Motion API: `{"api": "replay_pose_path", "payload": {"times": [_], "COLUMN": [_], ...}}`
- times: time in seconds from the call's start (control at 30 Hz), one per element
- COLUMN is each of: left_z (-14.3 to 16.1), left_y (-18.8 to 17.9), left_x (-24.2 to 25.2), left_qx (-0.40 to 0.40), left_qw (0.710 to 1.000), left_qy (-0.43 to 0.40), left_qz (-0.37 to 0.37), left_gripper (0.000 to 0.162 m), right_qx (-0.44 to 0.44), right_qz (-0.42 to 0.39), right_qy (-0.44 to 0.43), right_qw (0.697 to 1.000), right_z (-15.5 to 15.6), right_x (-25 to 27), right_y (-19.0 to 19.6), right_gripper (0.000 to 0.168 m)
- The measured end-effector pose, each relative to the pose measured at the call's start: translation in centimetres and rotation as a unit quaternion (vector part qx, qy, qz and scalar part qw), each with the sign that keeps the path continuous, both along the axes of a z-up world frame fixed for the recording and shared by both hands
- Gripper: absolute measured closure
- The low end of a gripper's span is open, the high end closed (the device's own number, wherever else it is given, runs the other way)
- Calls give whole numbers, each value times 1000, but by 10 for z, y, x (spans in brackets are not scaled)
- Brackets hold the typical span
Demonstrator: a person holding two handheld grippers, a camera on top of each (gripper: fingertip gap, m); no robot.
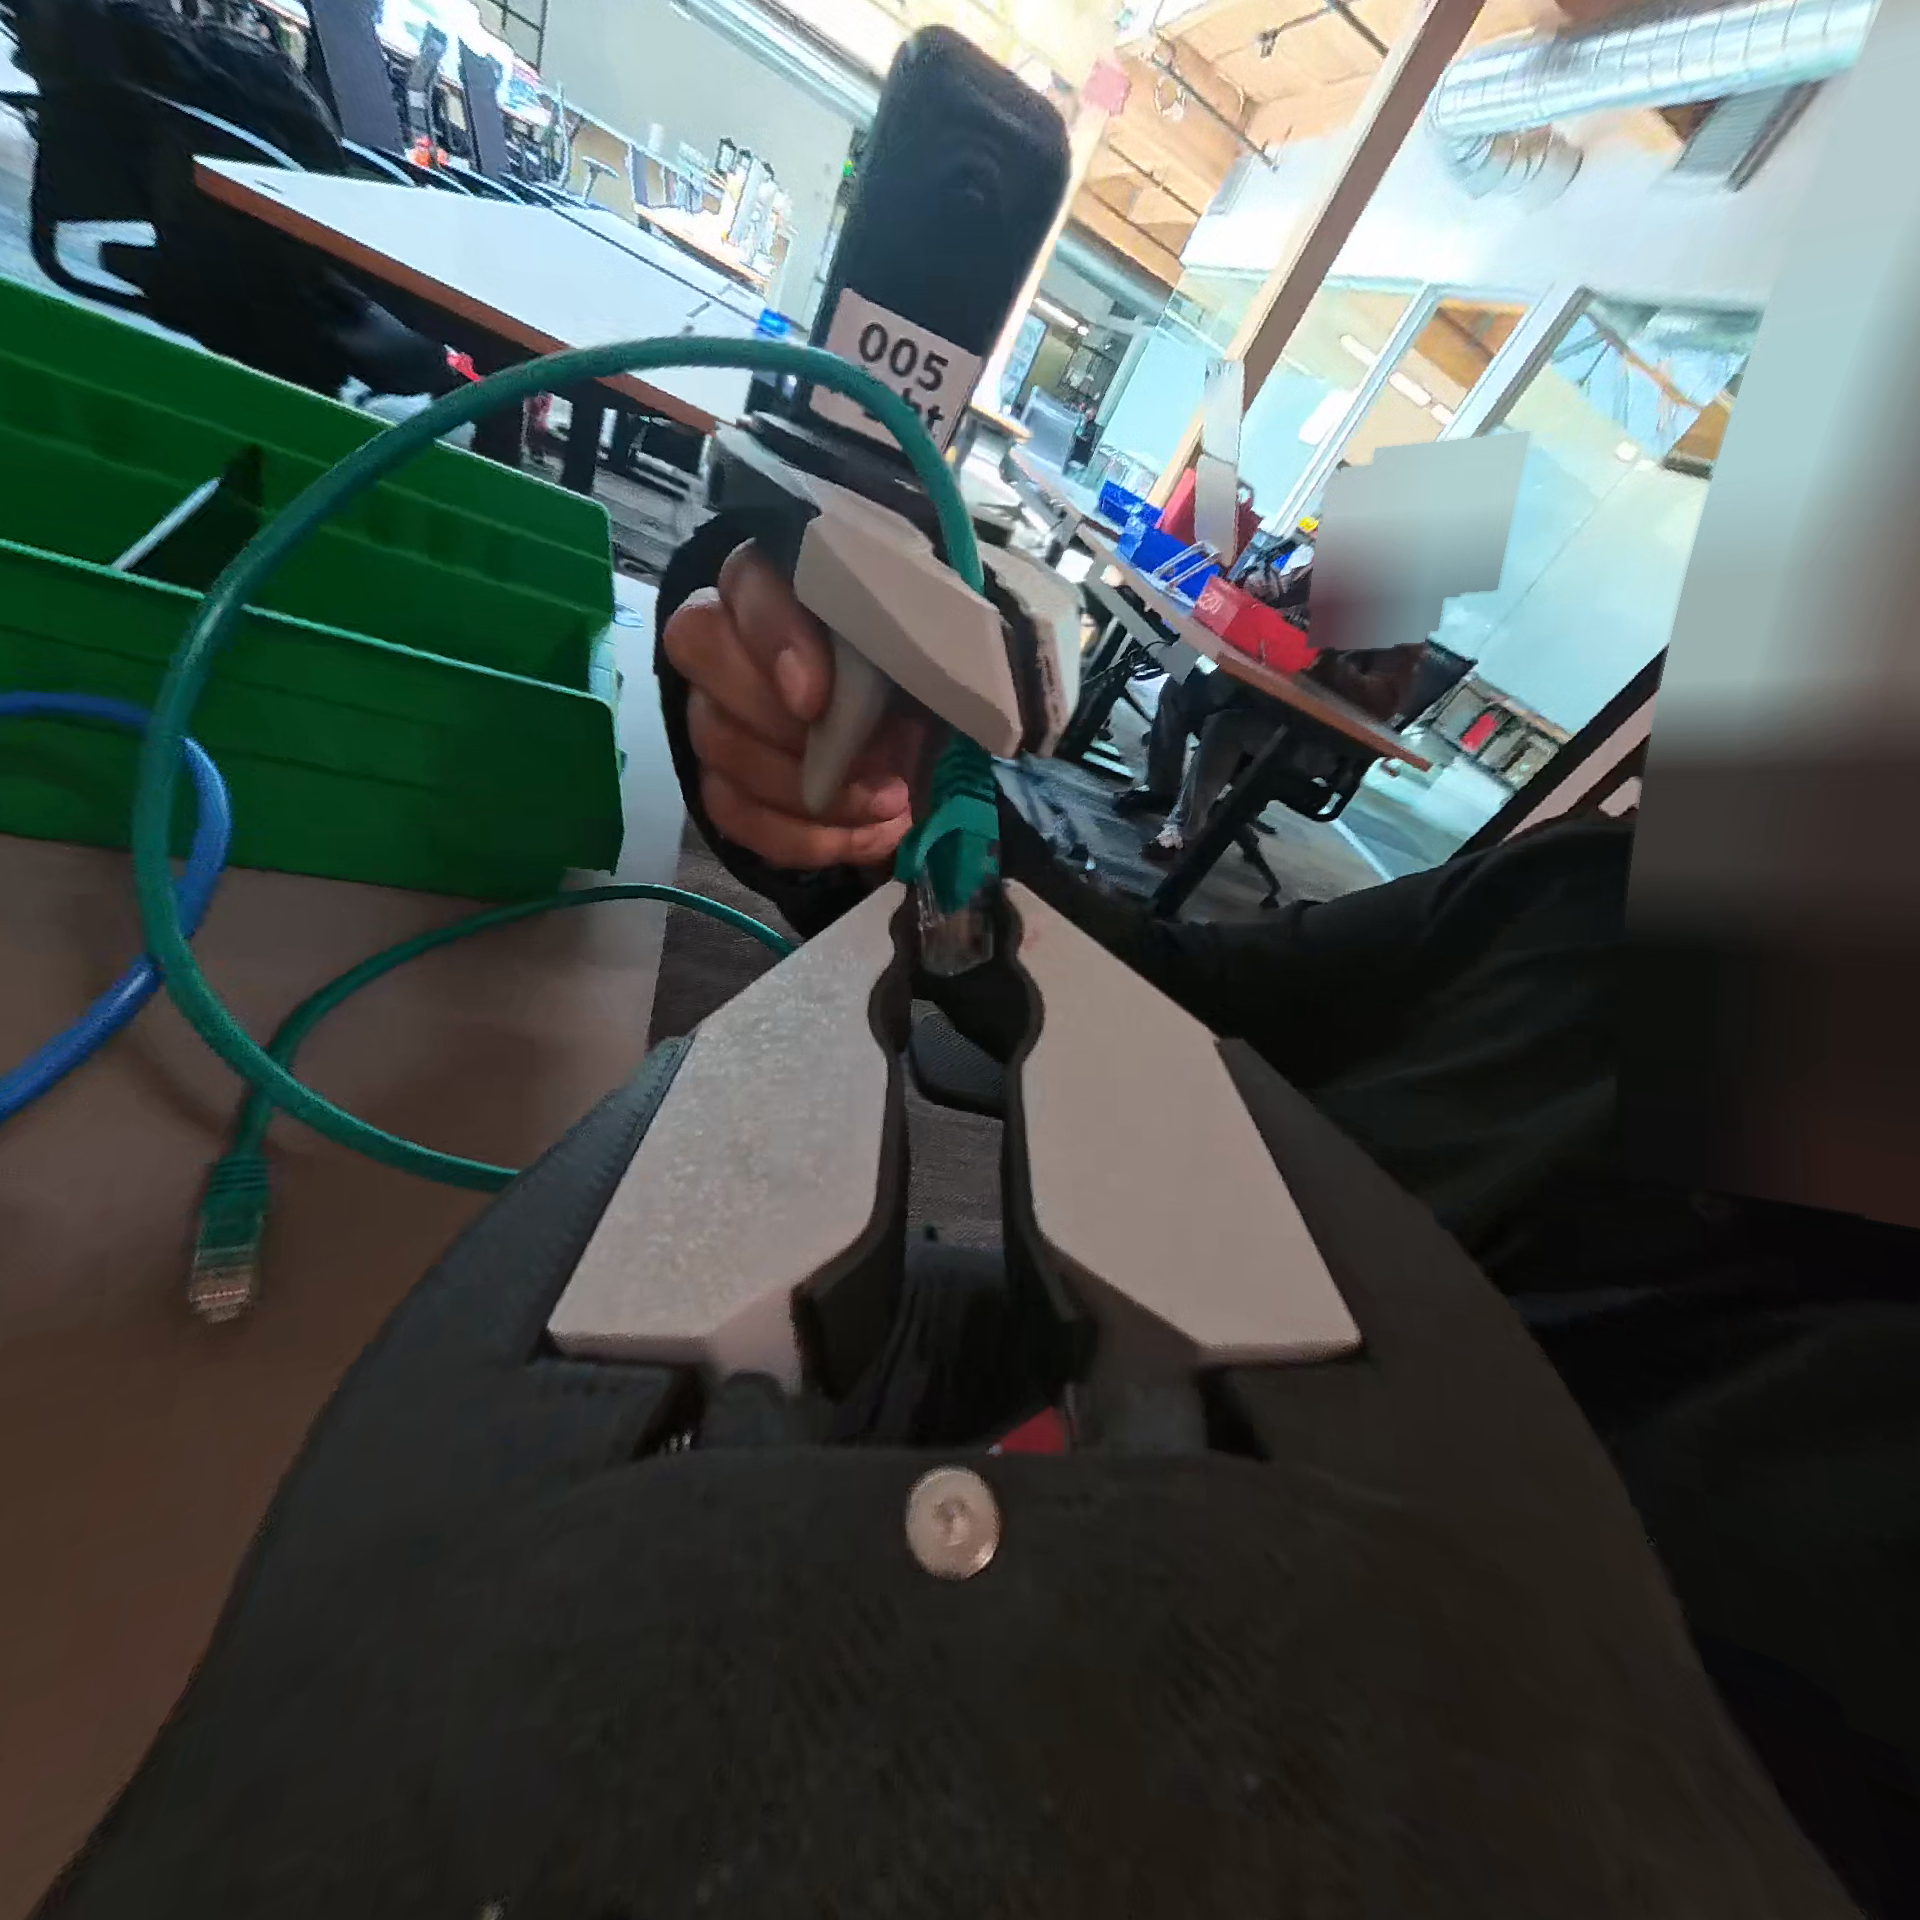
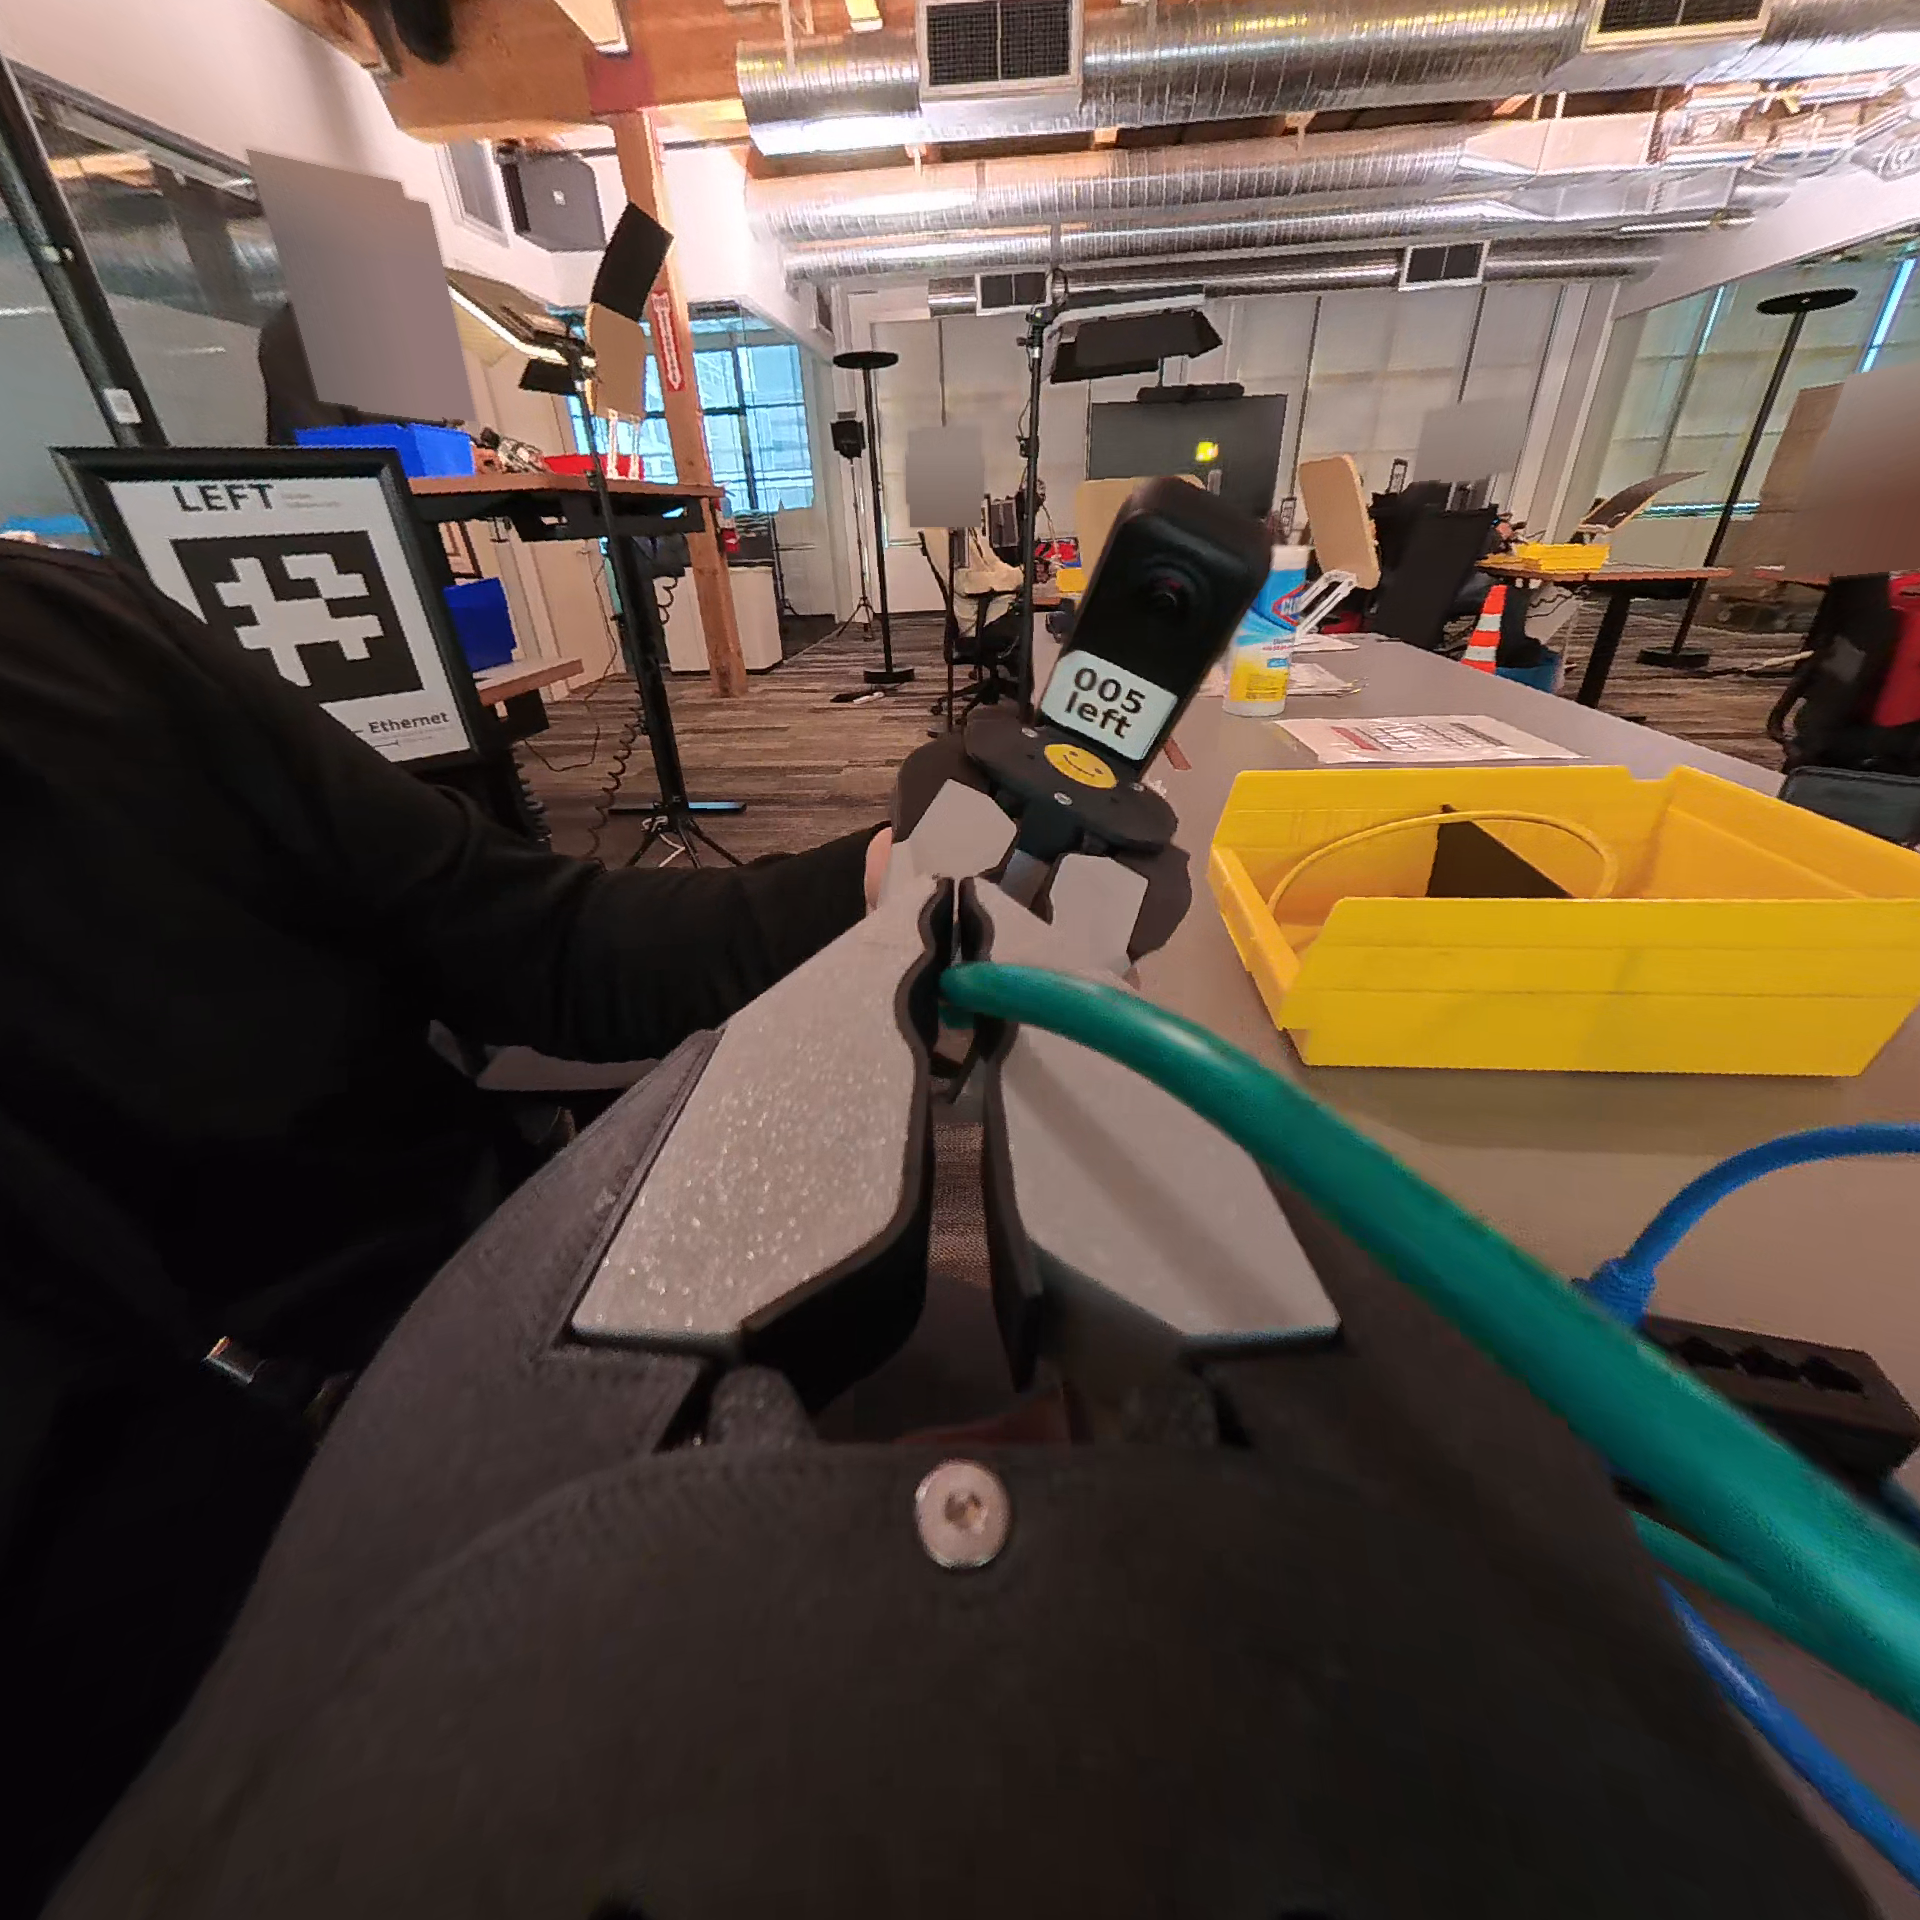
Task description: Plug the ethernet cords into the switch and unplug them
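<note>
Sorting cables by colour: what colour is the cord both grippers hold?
Green cord; clearest in the left wrist view.

We are seeing two ethernet cords, one green (image 1: pixel 197 831) and one blue (image 1: pixel 197 821), two bins, one green (image 1: pixel 312 665) and one yellow (image 2: pixel 1558 966), and one black switch (image 2: pixel 1787 1392).

My left gripper (image 1: pixel 951 935): raised off the table, fingers closed on a green cord's plug. My right gripper (image 2: pixel 961 1023): facing it tip to tip, fingers clamped on that cord. My right hand (image 1: pixel 774 717): wrapped around handle.
</note>
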State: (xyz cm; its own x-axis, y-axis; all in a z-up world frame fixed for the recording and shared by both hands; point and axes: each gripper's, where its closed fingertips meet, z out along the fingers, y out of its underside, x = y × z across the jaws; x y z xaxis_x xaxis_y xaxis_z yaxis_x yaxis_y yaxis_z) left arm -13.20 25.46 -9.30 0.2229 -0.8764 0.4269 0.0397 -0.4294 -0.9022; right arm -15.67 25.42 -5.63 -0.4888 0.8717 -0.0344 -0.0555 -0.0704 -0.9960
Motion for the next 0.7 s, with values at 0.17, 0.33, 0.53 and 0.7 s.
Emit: {"api": "replay_pose_path", "payload": {"times": [0.17, 0.33, 0.53, 0.7], "left_z": [-8, -1, -1, -2], "left_y": [26, 42, 40, 41], "left_x": [-10, -22, -22, -22], "left_qx": [146, 341, 499, 515], "left_qw": [968, 850, 713, 693], "left_qy": [158, 324, 419, 432], "left_qz": [131, 238, 259, 261], "left_gripper": [152, 153, 153, 153], "right_qx": [-36, -62, -64, -49], "right_qz": [-43, -63, -44, -44], "right_qy": [-36, -46, -67, -72], "right_qw": [998, 995, 995, 995], "right_z": [-8, -10, -17, -21], "right_x": [-5, -6, -3, -2], "right_y": [22, 33, 28, 27], "right_gripper": [168, 164, 160, 160]}}
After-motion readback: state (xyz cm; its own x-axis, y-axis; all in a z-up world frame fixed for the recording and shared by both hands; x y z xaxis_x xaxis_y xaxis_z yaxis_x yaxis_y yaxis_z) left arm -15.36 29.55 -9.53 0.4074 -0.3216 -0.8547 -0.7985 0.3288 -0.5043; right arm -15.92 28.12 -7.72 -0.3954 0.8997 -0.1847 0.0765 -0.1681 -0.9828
